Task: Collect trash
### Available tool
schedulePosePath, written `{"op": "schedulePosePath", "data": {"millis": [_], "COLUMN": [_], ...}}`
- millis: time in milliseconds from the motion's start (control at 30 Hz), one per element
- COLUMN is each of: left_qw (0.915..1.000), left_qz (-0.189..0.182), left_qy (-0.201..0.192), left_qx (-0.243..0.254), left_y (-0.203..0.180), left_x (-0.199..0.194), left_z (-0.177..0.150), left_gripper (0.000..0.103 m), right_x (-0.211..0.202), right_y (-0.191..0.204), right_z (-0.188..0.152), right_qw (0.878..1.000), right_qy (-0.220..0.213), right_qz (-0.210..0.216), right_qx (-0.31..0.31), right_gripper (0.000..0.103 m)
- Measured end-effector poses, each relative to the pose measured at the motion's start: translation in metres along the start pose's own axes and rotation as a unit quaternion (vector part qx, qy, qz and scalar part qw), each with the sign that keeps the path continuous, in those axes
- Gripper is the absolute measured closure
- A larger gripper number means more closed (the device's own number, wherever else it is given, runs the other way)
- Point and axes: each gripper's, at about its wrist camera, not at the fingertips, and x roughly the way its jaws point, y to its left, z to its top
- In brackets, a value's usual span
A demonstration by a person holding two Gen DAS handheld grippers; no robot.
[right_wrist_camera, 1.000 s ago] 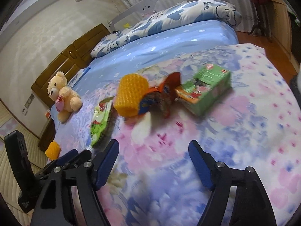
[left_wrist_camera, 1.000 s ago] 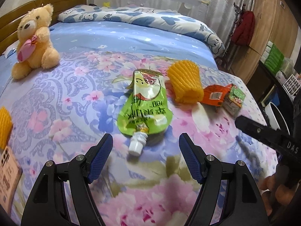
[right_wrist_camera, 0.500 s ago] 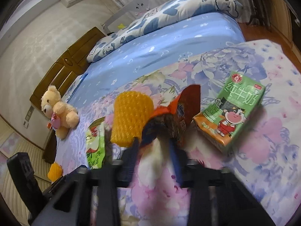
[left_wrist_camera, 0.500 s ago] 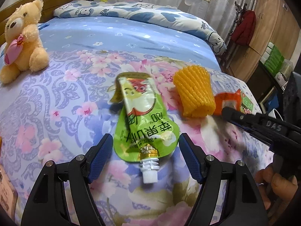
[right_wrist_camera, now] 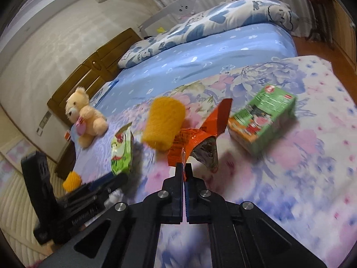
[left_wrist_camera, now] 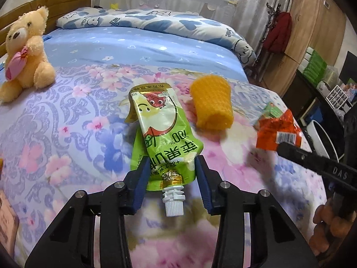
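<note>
A green drink pouch (left_wrist_camera: 162, 134) with a white spout lies on the floral bedspread. My left gripper (left_wrist_camera: 171, 169) has closed onto the pouch's lower end, its blue pads pressing both sides above the spout. An orange foam net sleeve (left_wrist_camera: 212, 102) lies beside the pouch. My right gripper (right_wrist_camera: 184, 169) is shut on the edge of an orange snack wrapper (right_wrist_camera: 200, 131) and holds it just above the bed; the wrapper also shows in the left wrist view (left_wrist_camera: 279, 131). A green milk carton (right_wrist_camera: 263, 120) lies to the right of it.
A teddy bear (left_wrist_camera: 24, 53) sits at the bed's left. A second orange foam sleeve (right_wrist_camera: 71, 181) lies near the bed's edge. A rolled quilt (left_wrist_camera: 156, 22) lies at the far side. A wardrobe (left_wrist_camera: 312, 22) and a white bin rim (left_wrist_camera: 323, 134) stand right of the bed.
My left gripper moved forward and closed on the green pouch's lower end. My right gripper closed on the orange wrapper and lifted it off the bed.
</note>
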Motion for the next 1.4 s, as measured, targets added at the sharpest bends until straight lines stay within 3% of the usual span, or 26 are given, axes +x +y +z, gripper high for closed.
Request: {"op": "schedulePosePath", "data": {"millis": [400, 900, 1400], "left_qw": [0.9975, 0.9863, 0.9757], "left_qz": [-0.045, -0.099, -0.117], "left_qy": [0.001, 0.001, 0.019], "left_qx": [0.055, 0.132, 0.185], "left_y": [-0.067, -0.156, -0.218], "left_x": [-0.034, -0.048, -0.038], "left_z": [-0.034, -0.043, -0.050], "left_gripper": [0.064, 0.064, 0.064], "right_x": [-0.062, -0.131, -0.176], "right_y": [-0.014, -0.053, -0.086], "right_z": [-0.040, -0.068, -0.073], "right_qw": [0.999, 0.997, 0.993], "right_qy": [-0.007, -0.042, -0.068], "right_qz": [-0.026, -0.065, -0.093], "right_qx": [-0.019, 0.003, 0.020], "right_gripper": [0.103, 0.103, 0.102]}}
